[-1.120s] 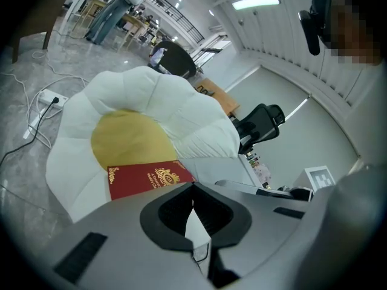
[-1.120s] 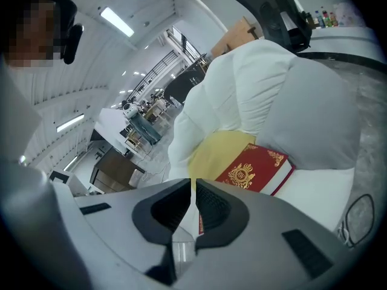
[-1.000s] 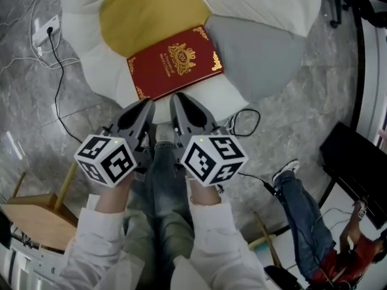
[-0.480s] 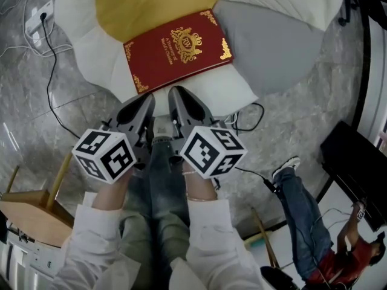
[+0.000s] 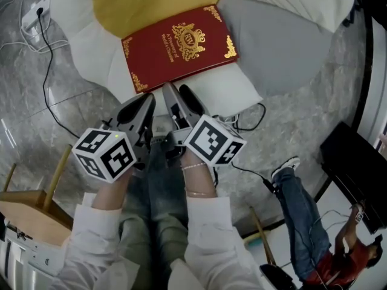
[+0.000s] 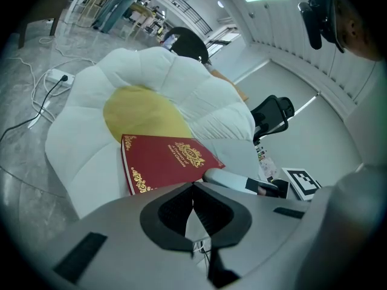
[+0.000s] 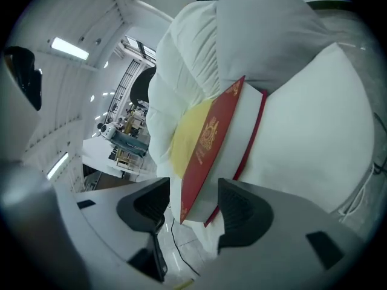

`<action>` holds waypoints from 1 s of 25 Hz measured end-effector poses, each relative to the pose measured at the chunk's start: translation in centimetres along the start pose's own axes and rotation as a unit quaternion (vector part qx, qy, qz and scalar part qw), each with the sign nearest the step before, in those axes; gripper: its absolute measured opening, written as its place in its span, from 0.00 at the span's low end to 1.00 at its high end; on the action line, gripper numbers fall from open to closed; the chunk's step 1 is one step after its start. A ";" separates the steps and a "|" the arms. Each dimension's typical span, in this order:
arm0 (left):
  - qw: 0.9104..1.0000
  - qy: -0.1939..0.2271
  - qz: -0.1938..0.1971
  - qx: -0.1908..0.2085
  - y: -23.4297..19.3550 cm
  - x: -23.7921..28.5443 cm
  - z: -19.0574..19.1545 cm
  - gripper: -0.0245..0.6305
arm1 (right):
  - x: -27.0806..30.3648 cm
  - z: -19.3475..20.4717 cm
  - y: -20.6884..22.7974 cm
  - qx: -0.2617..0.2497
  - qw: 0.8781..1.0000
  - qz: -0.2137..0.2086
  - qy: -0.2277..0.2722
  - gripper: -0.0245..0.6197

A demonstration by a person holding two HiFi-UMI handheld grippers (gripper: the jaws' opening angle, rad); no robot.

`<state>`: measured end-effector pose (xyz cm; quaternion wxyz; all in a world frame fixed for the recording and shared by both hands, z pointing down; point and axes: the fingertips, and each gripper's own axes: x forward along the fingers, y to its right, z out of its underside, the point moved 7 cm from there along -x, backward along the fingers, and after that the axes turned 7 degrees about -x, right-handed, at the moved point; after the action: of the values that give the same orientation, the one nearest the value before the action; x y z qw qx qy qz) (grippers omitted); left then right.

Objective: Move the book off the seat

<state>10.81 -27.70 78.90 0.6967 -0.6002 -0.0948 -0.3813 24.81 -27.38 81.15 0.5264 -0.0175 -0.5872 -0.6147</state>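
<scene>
A red book (image 5: 178,47) with gold ornament lies flat on a flower-shaped seat (image 5: 91,35), half over its yellow centre. My right gripper (image 5: 176,91) is rolled on its side at the book's near edge. Its jaws have just been opening and now stand open. In the right gripper view the red book (image 7: 208,144) has its corner in the gap of the right gripper (image 7: 193,189), with neither pad pressing on it. My left gripper (image 5: 147,99) is beside it, just short of the book and shut on nothing. In the left gripper view the left gripper (image 6: 193,185) points at the book (image 6: 166,162).
A power strip (image 5: 33,14) and its cable (image 5: 45,83) lie on the stone floor at left. A wooden stool (image 5: 30,204) stands at lower left. A black cable loop (image 5: 248,119) lies by the seat's grey petal (image 5: 278,47). Another person (image 5: 308,222) sits at lower right.
The right gripper has rolled onto its side and its jaws have opened. Both grippers have sunk and come closer to the book's near edge.
</scene>
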 end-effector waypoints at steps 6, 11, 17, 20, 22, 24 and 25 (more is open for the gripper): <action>1.000 -0.003 0.000 -0.002 -0.4 0.5 0.3 0.05 | 1.1 -0.1 1.2 0.015 1.000 0.017 0.003 0.47; 1.000 -0.005 -0.002 -0.006 -0.7 0.8 0.3 0.05 | 2.4 -0.3 1.6 0.021 1.000 0.019 -0.001 0.53; 1.000 -0.017 0.000 -0.005 -0.9 1.2 0.9 0.05 | 3.2 -0.4 2.9 0.051 0.998 0.021 -0.003 0.56; 1.000 -0.021 -0.001 -0.004 -1.0 1.4 1.0 0.05 | 3.4 -0.3 3.2 0.051 0.998 0.026 -0.006 0.57; 1.000 -0.022 -0.001 -0.005 -1.1 1.5 1.1 0.05 | 3.6 -0.2 3.4 0.058 0.998 0.026 -0.002 0.57; 1.000 -0.022 -0.002 -0.005 -1.3 1.5 1.1 0.05 | 3.7 -0.3 3.5 0.064 0.998 0.022 0.005 0.57; 1.000 -0.022 -0.003 -0.004 -1.4 1.5 1.0 0.05 | 3.7 -0.4 3.6 0.064 0.998 0.020 0.007 0.57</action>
<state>11.27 -27.39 81.13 0.6911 -0.6107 -0.1102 -0.3706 25.76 -29.11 85.93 0.5430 0.0091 -0.6213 -0.5649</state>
